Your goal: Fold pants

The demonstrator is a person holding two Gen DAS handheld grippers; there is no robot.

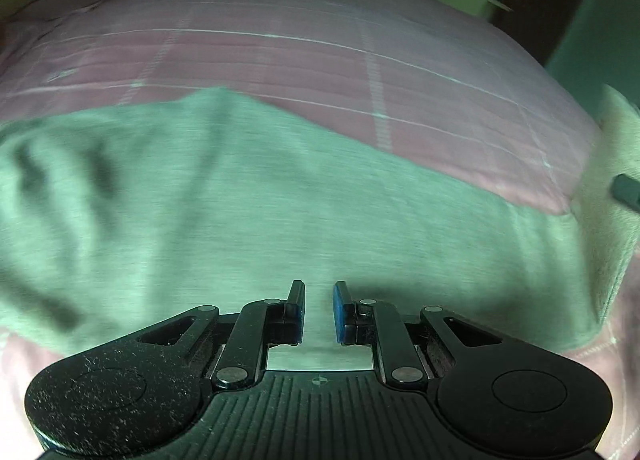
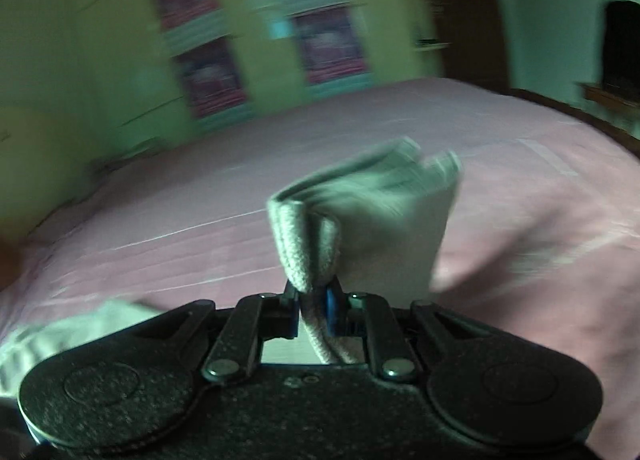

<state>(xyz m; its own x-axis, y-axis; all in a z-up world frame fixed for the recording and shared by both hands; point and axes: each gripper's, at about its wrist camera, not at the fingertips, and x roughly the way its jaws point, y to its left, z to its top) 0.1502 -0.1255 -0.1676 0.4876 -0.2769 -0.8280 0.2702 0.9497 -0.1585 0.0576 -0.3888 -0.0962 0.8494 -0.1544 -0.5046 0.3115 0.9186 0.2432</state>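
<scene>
The pants [image 1: 280, 200] lie spread across the pink bedspread [image 1: 320, 60], pale grey-green fabric filling the middle of my left wrist view from edge to edge. Their far edge runs diagonally, higher at the left and dropping toward the right, with open bedspread beyond it up to the green wall [image 2: 80, 40].

My right gripper [image 2: 313, 300] is clamped on a ribbed, folded edge of the pants [image 2: 360, 212], which stands up above the jaws; the rest of that bunch hangs raised over the bedspread (motion blur prevents a layer count). A further portion of fabric lies low at the left of the same view.

My left gripper [image 1: 319, 310] has its jaws apart, with a narrow gap between them, and nothing is held. It sits over the near part of the fabric; I cannot tell whether it touches.

Patterned panels [image 2: 200, 60] are on the wall behind the bed. No legible writing or brand marks appear in either view.
</scene>
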